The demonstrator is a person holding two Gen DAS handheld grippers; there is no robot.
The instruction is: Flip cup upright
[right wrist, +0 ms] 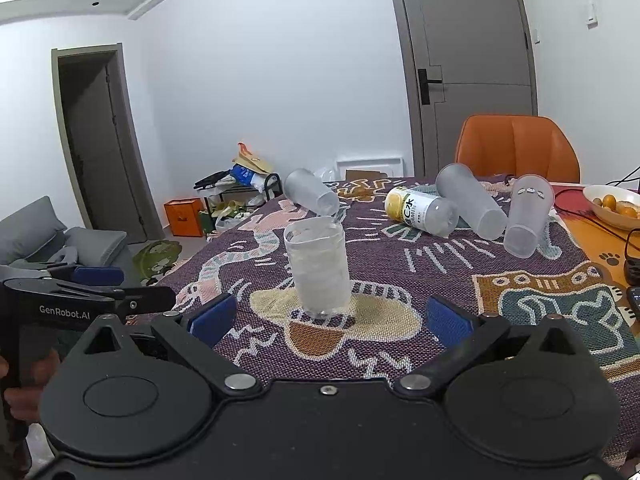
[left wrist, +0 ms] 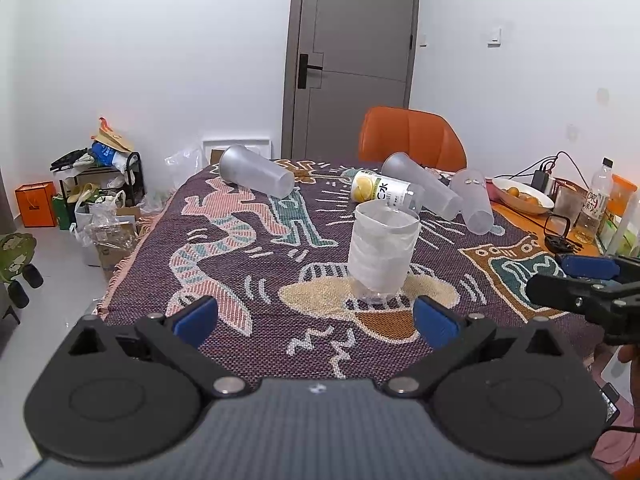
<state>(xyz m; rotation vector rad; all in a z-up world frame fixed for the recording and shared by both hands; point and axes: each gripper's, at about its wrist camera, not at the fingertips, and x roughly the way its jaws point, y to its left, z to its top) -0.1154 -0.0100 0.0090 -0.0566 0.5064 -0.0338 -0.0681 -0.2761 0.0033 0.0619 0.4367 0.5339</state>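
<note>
A clear cut-off bottle cup [left wrist: 383, 250] stands upright on the patterned tablecloth [left wrist: 256, 264], mouth up; it also shows in the right wrist view [right wrist: 319, 268]. Behind it lie three frosted cups on their sides: one at the far left [left wrist: 256, 176] [right wrist: 312, 193], two at the far right [left wrist: 424, 186] [left wrist: 474, 200] [right wrist: 470, 200] [right wrist: 526, 216]. A lemon-label bottle [left wrist: 384, 192] [right wrist: 422, 209] lies among them. My left gripper [left wrist: 316, 318] is open and empty, just short of the upright cup. My right gripper [right wrist: 328, 316] is open and empty, also just before it.
An orange chair [left wrist: 412, 136] stands at the table's far side. A bowl of oranges [left wrist: 522, 196], a bottle [left wrist: 598, 196], cables and boxes crowd the right edge. Bags and an orange box [left wrist: 36, 204] clutter the floor on the left. A grey sofa [right wrist: 48, 236] stands further left.
</note>
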